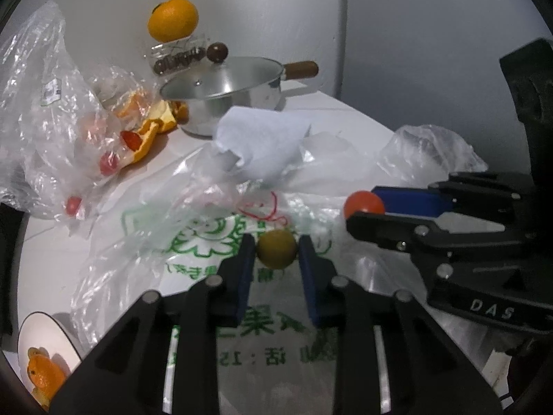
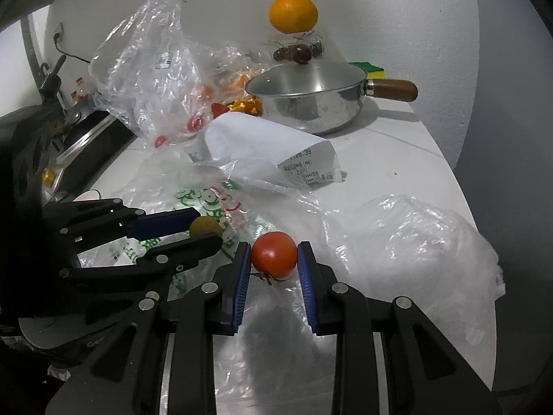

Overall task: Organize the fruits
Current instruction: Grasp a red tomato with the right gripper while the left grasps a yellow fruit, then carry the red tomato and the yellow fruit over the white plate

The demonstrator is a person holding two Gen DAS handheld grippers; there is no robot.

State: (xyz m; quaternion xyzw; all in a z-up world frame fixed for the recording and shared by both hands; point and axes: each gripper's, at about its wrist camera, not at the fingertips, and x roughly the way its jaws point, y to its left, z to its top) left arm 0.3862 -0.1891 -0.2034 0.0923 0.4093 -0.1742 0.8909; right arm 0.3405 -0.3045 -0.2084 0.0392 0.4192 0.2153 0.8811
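Above the printed bag (image 2: 193,207) on the table (image 2: 397,159), left tongs (image 1: 276,250) pinch a yellow fruit (image 1: 276,249) between blue pads. Right tongs (image 2: 273,257) pinch a red tomato (image 2: 273,254), just beside the bag's right edge. Behind the bag stand a receipt (image 2: 262,138) and a lidded pot (image 2: 307,103). An orange (image 2: 293,13) rests on a jar (image 2: 300,48) behind the pot.
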